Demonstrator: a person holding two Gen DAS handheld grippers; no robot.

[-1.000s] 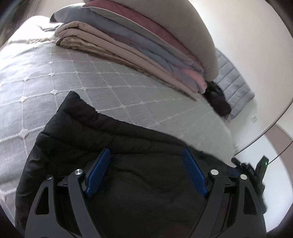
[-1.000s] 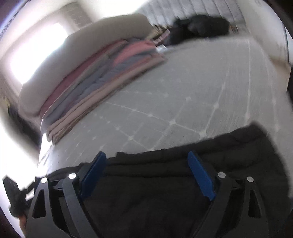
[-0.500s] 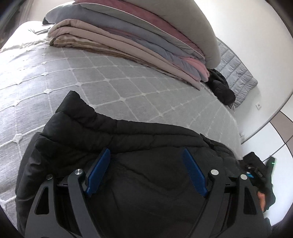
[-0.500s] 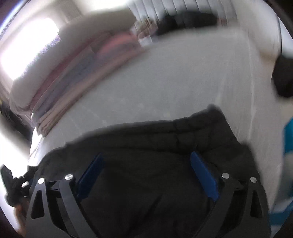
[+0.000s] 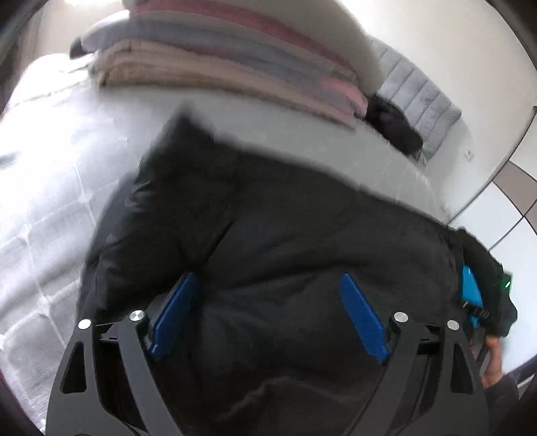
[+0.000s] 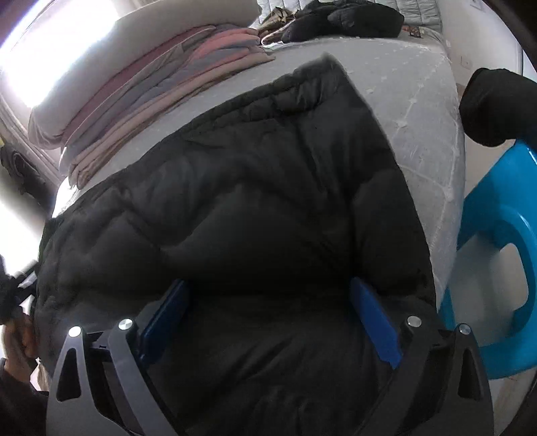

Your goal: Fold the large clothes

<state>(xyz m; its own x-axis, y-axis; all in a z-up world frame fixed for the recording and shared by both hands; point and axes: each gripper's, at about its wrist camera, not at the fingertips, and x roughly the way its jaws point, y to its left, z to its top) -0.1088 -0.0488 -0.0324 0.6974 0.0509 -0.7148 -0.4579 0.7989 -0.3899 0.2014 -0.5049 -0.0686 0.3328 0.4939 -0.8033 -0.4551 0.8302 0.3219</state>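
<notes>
Grey quilted bed (image 5: 43, 187) fills both views, bearing a black puffer jacket (image 6: 261, 187) spread over its near part. Behind the jacket, a stack of folded blankets (image 5: 214, 63) in beige, pink and grey lies on the bed, with a dark garment (image 6: 345, 18) near its end. A blue plastic chair (image 6: 496, 234) stands beside the bed. The left gripper (image 5: 268, 312) is opening, jacket fabric bulging between its blue pads. The right gripper (image 6: 268, 322) is spread wide over the jacket, jaws not pressing it.

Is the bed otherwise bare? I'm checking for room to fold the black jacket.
No: a stack of folded blankets lies on the bed beyond the black jacket.
</notes>
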